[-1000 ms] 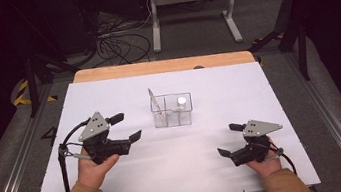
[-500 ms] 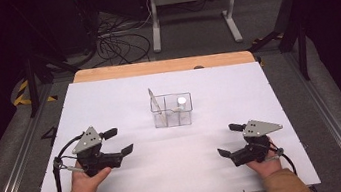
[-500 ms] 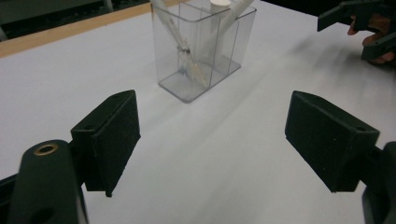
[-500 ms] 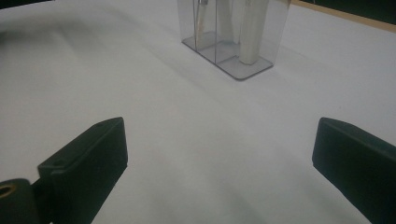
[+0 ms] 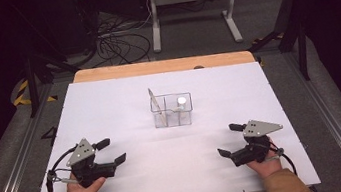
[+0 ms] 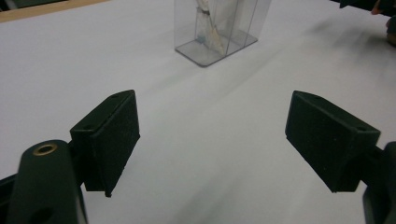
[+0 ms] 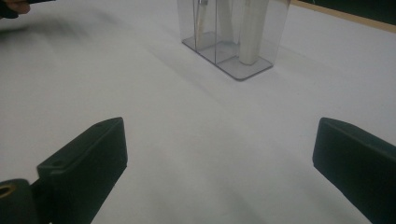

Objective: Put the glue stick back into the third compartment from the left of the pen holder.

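A clear plastic holder [image 5: 172, 111] with compartments stands in the middle of the white table [image 5: 123, 97]. A white cylinder [image 5: 181, 105] stands upright in its right compartment and a thin flat stick [image 5: 155, 103] leans out of its left side. My left gripper [image 5: 112, 152] rests low at the near left, open, with nothing between its jaws. At the near right my right gripper [image 5: 230, 140] is open and empty as well. In the left gripper view the holder [image 6: 217, 28] lies ahead of the gripper [image 6: 212, 135]. The right gripper view has the holder [image 7: 233, 32] beyond the gripper [image 7: 219, 158].
A wooden strip [image 5: 162, 67] edges the table's far side. Beyond it on the dark floor are cables [image 5: 118, 45] and a metal stand [image 5: 191, 7]. White surface stretches between the grippers and the holder.
My left gripper has come down and drawn back toward the near left edge, staying open. The right gripper has kept still.
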Action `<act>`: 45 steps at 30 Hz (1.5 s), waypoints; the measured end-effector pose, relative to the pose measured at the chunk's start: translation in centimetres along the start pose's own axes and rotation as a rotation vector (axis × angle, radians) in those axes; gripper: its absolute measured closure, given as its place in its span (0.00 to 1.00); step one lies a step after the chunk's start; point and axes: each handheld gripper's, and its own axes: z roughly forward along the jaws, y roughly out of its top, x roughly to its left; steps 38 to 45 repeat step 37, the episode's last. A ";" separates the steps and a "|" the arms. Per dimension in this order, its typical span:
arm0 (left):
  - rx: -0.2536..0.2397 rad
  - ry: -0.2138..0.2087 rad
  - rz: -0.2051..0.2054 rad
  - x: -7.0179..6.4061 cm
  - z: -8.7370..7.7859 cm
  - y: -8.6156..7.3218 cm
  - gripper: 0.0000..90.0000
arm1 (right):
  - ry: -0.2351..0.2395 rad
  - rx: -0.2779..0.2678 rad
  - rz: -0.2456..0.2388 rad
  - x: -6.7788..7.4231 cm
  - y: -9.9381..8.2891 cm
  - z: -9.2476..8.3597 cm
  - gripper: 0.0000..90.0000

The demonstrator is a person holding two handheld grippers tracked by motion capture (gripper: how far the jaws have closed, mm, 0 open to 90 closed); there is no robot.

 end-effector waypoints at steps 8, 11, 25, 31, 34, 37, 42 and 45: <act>0.022 0.059 0.010 0.0 -0.3 -1.6 0.20 | 0.003 -0.001 -0.001 0.0 0.0 0.0 0.04; 0.035 0.058 -0.005 0.2 0.1 -1.8 0.20 | 0.004 -0.001 -0.002 0.0 0.0 0.0 0.04; 0.007 0.036 0.001 0.2 0.2 -1.7 0.18 | 0.005 -0.002 -0.007 0.1 0.0 0.0 0.04; 0.002 0.029 -0.010 0.3 0.1 -1.7 0.18 | 0.006 -0.002 -0.006 0.1 0.0 0.0 0.04; 0.000 0.027 -0.010 0.4 0.1 -1.7 0.18 | 0.005 -0.002 -0.005 0.1 0.0 0.0 0.04; -0.004 0.015 -0.029 0.5 0.0 -1.8 0.17 | 0.006 -0.002 -0.005 0.1 0.0 0.1 0.04; -0.004 0.015 -0.029 0.5 0.0 -1.8 0.17 | 0.006 -0.002 -0.005 0.1 0.0 0.1 0.04; -0.004 0.015 -0.029 0.5 0.0 -1.8 0.17 | 0.006 -0.002 -0.005 0.1 0.0 0.1 0.04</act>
